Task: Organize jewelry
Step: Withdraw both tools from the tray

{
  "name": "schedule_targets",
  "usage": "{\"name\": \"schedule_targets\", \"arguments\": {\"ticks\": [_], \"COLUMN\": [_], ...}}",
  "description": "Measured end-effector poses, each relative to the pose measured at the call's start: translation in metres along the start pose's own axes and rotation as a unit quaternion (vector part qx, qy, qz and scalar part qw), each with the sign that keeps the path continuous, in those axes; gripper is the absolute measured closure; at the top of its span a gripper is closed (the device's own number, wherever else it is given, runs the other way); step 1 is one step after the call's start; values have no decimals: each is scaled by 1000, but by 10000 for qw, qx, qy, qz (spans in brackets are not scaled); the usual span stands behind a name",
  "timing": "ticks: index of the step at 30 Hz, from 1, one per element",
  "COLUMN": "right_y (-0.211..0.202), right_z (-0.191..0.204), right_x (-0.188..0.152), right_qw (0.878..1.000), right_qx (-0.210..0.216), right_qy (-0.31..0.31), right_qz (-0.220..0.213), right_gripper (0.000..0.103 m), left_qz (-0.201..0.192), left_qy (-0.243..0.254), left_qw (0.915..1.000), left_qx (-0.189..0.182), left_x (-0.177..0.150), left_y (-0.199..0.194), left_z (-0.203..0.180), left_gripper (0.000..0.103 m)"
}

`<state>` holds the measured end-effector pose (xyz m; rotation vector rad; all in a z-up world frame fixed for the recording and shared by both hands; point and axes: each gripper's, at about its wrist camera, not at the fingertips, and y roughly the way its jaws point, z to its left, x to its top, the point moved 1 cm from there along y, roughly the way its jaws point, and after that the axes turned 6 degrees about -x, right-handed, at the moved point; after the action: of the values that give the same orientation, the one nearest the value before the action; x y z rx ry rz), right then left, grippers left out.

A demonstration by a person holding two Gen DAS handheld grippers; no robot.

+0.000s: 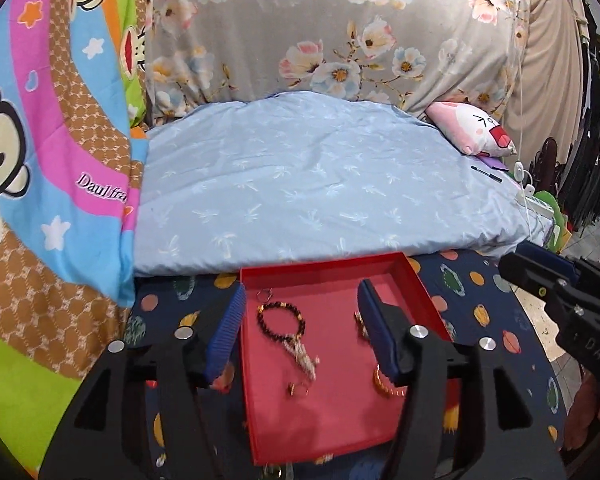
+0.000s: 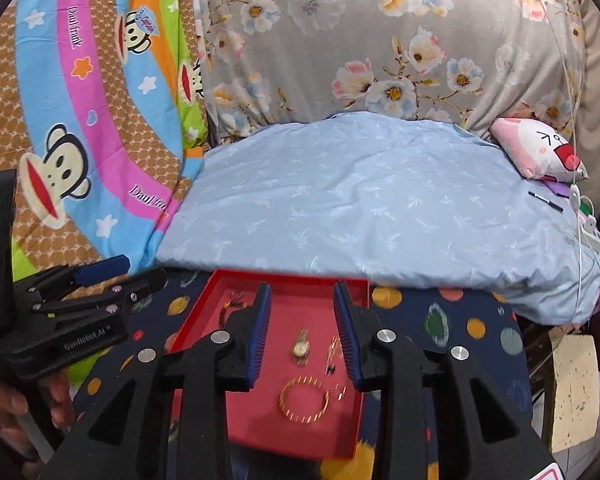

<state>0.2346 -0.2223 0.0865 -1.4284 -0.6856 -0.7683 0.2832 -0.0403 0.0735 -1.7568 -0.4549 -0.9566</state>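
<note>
Jewelry lying loose in tray (image 2: 204, 300): watch (image 2: 301, 347) just ahead between wide right gripper (image 2: 302, 336) fingers, long axis running away; left gripper (image 1: 302, 328) wide, hovering over beads (image 1: 280, 318).

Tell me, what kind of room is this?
Most likely a bedroom. A bed with a light blue sheet fills the view, a pink cartoon pillow lies on it, and clothes seem to hang at the right.

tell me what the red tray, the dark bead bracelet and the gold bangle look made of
Red tray: likely matte cardboard, with thin folded walls.
Dark bead bracelet: glossy round beads, perhaps stone, glass or wood; too blurred to tell.
Gold bangle: looks like shiny gold-toned metal with ridged glints, possibly plated.
</note>
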Motion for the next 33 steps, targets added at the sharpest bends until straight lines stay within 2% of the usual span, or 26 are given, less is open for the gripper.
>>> {"name": "schedule_targets", "arguments": {"ticks": [4,10,16,20,24,28,33], "right_y": [-31,-56,-58,-50,-40,-29,-13], "right_z": [5,5,20,25,30,36,43], "right_x": [-41,-107,-166,-196,-216,-223,-226], "right_qw": [9998,9979,9942,9903,9869,9850,9833], "right_qx": [-54,-63,-189,-81,-6,38,53], "right_qy": [-59,133,-10,93,145,103,24], "right_qz": [176,632,1058,1385,1606,1719,1816], "right_gripper": [71,71,70,70,70,64,63], "left_qz": [20,301,639,848,1023,1155,1257], "left_qy": [-23,-242,-438,-465,-516,-698,-708], "left_qw": [10000,9990,9959,9932,9901,9878,9868], "left_qx": [93,224,463,646,806,782,732], "left_x": [-31,-86,-141,-171,-193,-207,-214], "left_y": [-32,-57,-67,-68,-65,-63,-58], "left_z": [4,17,29,33,37,39,35], "left_gripper": [44,44,44,44,44,44,44]}}
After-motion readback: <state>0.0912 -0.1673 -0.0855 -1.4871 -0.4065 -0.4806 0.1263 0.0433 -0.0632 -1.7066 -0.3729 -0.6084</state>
